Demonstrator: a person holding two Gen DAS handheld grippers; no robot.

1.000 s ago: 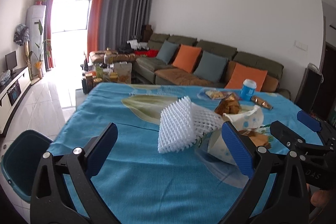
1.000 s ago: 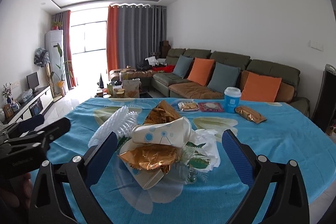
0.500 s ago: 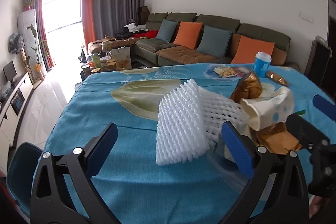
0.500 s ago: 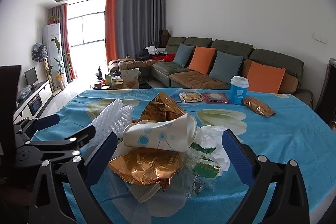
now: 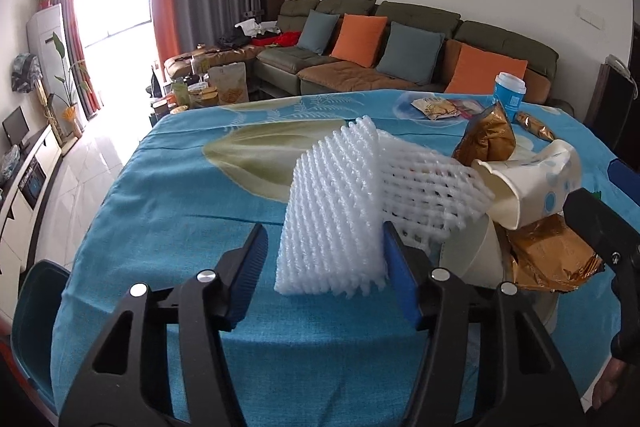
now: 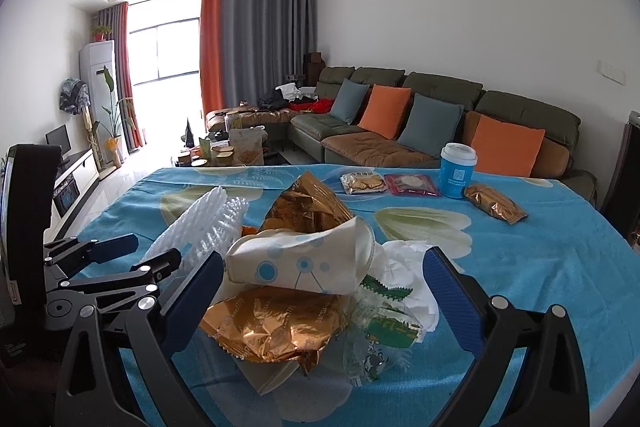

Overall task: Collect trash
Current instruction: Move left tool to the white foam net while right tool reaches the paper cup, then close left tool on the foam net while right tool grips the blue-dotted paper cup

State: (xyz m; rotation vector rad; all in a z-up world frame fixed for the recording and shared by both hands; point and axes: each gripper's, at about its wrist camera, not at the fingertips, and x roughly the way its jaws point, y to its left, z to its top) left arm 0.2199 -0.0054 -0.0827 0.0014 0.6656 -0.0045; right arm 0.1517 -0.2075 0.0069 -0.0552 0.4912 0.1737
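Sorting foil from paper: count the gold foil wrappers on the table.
3: one standing behind the crushed cup, one under it, one beside the blue cup. Others may be buried.

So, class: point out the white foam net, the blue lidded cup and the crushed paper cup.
Foam net (image 5: 332, 223), left wrist view, on its front flap.
Blue cup (image 6: 457, 179), right wrist view, on its label.
Paper cup (image 6: 304, 263), right wrist view, on its dotted side.

Sofa (image 6: 420, 131) with orange cushions (image 6: 384, 111)
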